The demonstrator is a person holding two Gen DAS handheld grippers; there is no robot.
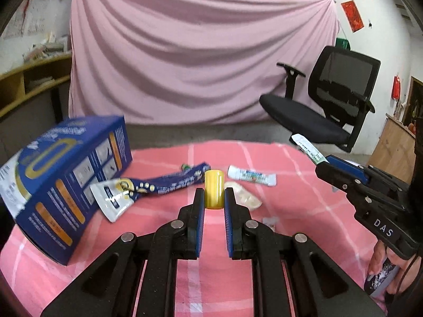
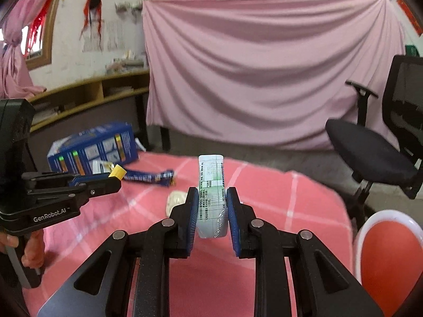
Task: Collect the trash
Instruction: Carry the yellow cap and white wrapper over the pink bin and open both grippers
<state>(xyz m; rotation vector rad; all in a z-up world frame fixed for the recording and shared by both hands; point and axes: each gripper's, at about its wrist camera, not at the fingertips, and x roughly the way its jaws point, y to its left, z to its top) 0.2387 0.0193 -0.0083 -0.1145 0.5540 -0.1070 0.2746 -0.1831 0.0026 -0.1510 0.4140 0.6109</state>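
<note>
My left gripper (image 1: 214, 194) is shut on a small yellow cylinder (image 1: 214, 189) and holds it above the pink checked tablecloth (image 1: 290, 198). My right gripper (image 2: 212, 198) is shut on a white and green packet (image 2: 211, 185) that sticks up past its fingertips. The right gripper also shows in the left wrist view (image 1: 321, 167), and the left gripper shows in the right wrist view (image 2: 116, 178). On the cloth lie a blue wrapper (image 1: 169, 182), a white sachet (image 1: 113, 200), a white tube-like packet (image 1: 251, 175) and a clear crumpled wrapper (image 1: 244, 195).
A blue box (image 1: 66, 174) lies on its side at the table's left. A black office chair (image 1: 330, 100) stands at the right beyond the table. A red and white bin (image 2: 388, 248) sits by the table's right edge. A pink sheet (image 1: 198, 58) hangs behind.
</note>
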